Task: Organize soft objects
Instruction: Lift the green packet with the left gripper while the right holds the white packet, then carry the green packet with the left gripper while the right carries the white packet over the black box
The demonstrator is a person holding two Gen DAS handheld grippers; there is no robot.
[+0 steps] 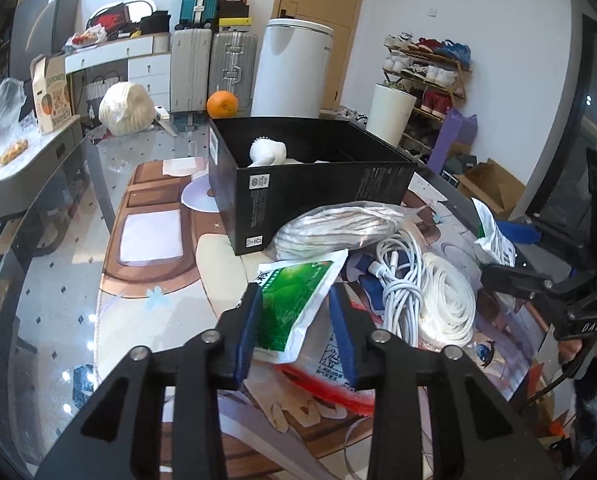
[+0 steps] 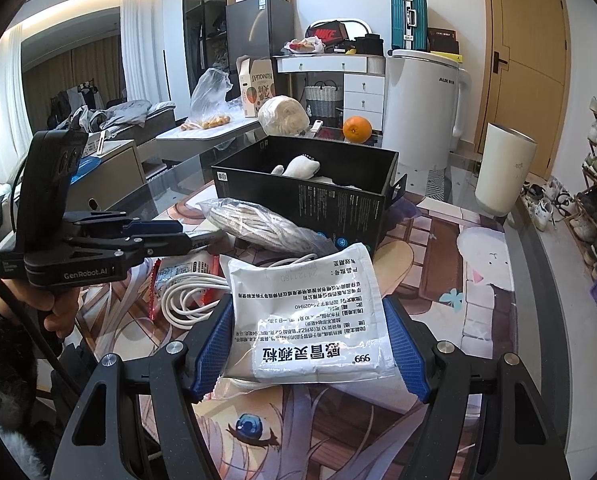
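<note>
Glass tabletop (image 1: 58,280) under an illustrated mat. Left wrist view: left gripper (image 1: 296,320) spread wide around a green sachet (image 1: 294,300), pads beside its edges; grip unclear. Just ahead, a bagged rope bundle (image 1: 338,226), then the black box (image 1: 298,184) with a white plush (image 1: 267,151) inside.

Right wrist view: right gripper (image 2: 310,344) clamps a white medicine pouch (image 2: 310,312) between both blue pads, lifted. Black box beyond, white cable (image 2: 186,296) ahead-left.
</note>
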